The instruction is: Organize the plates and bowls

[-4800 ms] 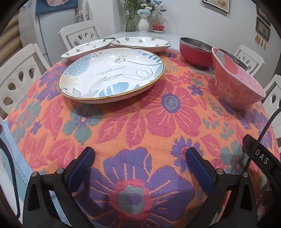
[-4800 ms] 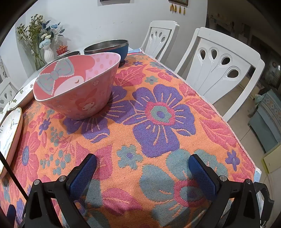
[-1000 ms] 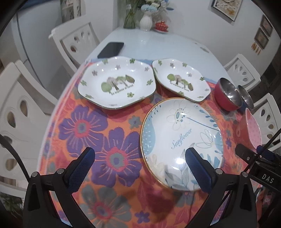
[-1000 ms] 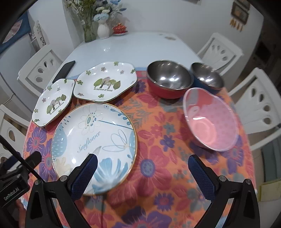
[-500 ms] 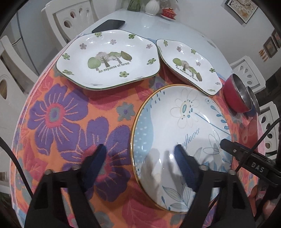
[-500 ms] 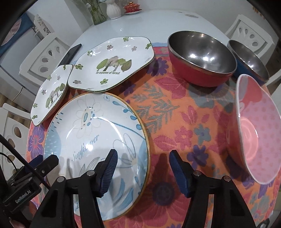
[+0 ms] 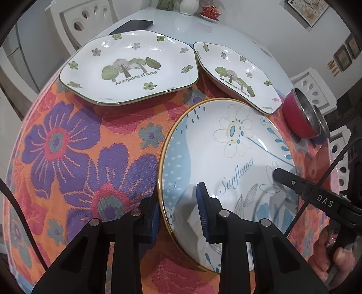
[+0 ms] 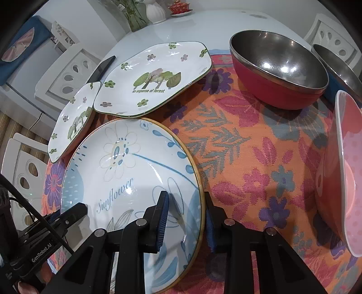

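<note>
Nothing stacked yet: Sunflower plate (image 7: 226, 162) flat on bench (image 7: 74, 144), forest plates (image 7: 129, 70) beyond, bowls (image 8: 278, 67) separate. Left hand-held gripper (image 7: 178, 214) and right hand-held gripper (image 8: 185, 221) closing narrow, astride opposite rims (contact unclear). All sorting remains

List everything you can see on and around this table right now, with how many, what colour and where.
Sunflower plate: 1, white and blue with gold rim, near edge of the cloth
Forest plates: 2, white with green trees, side by side behind the Sunflower plate
Steel bowls: 2, one red outside, one blue outside, far right
Pink bowl: 1, pink, right edge
Tablecloth: 1, orange with flowers, under the dishes
Phone: 1, black, on bare white table
Vase: 1, white, far end
Chairs: several, white, around table
Left gripper: black with blue pads, closing over Sunflower plate's left rim
Right gripper: same, closing over its right rim
</note>
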{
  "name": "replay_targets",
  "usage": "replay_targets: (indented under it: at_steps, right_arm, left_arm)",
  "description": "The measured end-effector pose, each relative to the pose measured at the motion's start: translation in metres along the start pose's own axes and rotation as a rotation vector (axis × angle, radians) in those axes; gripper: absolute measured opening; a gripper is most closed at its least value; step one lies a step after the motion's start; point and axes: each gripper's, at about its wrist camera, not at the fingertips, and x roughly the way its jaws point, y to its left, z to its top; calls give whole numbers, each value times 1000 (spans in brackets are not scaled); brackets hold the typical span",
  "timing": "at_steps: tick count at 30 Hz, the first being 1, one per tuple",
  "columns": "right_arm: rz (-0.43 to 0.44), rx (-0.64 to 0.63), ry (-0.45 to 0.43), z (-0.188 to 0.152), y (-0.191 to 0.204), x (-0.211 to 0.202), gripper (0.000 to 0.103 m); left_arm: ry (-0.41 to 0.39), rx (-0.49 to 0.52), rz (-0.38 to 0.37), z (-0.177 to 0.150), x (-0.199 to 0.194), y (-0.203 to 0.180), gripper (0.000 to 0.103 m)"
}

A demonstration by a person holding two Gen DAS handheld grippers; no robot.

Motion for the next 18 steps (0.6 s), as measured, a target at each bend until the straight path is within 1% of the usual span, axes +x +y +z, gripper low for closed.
replay_targets:
  at_steps: [2,4,7,9,14,18]
  right_arm:
    - [17,-2,3,1,-1,1,28]
    - [30,-13,7,1,-2,1,28]
    - [41,-57,9,0,0,-2,29]
    - [45,-74,3,-3,3,-6,29]
    - [31,-102,-10,-17,18,-16,29]
    - [60,-126,-6,-33,35,-24,29]
  left_arm:
    - [2,-12,-24,0,0,2,26]
    - [5,-1,-52,1,0,3,27]
    - [-3,2,-64,-1,-3,5,27]
    - [-24,-2,-71,-4,-10,7,27]
    - [-54,26,-41,-13,-28,12,27]
    - [-74,28,-37,-21,-47,28,27]
